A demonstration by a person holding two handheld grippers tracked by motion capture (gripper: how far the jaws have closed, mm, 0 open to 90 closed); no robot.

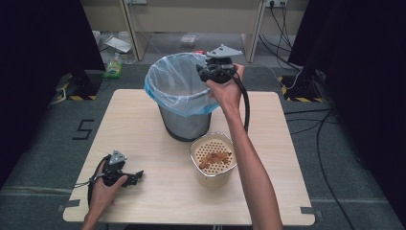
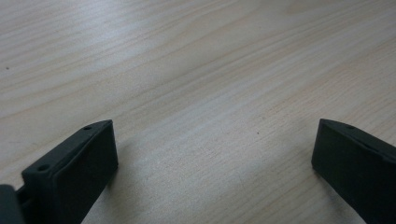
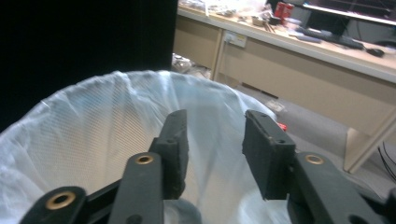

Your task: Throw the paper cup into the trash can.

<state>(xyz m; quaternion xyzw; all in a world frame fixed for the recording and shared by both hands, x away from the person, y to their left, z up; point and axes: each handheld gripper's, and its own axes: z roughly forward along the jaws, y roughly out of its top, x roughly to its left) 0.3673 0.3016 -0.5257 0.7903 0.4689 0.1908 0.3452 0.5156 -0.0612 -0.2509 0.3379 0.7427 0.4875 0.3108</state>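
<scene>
A grey waste bin (image 1: pixel 184 122) lined with a pale blue bag (image 1: pixel 167 81) stands at the back middle of the table. My right gripper (image 1: pixel 203 72) is held over the bin's right rim, open, with nothing between its jaws; the right gripper view looks into the bag (image 3: pixel 93 130) past my right gripper (image 3: pixel 215 135). In front of the bin sits a cream perforated container (image 1: pixel 213 163) with brown food scraps (image 1: pixel 214 157) inside. My left gripper (image 1: pixel 139 175) rests low on the table at the front left, open and empty; its jaws spread wide over bare wood around my left gripper (image 2: pixel 212 154).
The light wooden table (image 1: pixel 143 134) has free room on its left half and along the front. Dark curtains flank both sides. Behind are a desk, cables and floor clutter (image 1: pixel 115 67). A cable (image 1: pixel 246 105) trails from the right gripper along the forearm.
</scene>
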